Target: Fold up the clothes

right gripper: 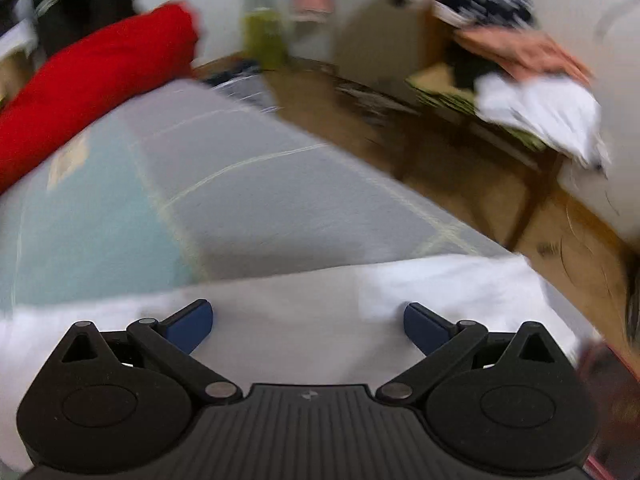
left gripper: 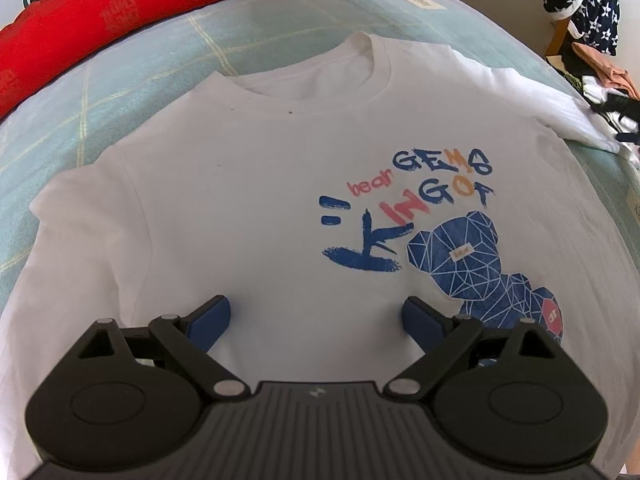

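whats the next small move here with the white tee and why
Probably lower the left gripper and close it on the white t-shirt near the left sleeve. The shirt lies flat, print up, on the checked bedsheet with no fold made, and both grippers are open and empty. The right gripper hangs over white fabric in a blurred view.

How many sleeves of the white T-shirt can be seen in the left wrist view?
2. The left sleeve lies toward the red pillow; the right sleeve reaches the bed's edge, by the clothes pile.
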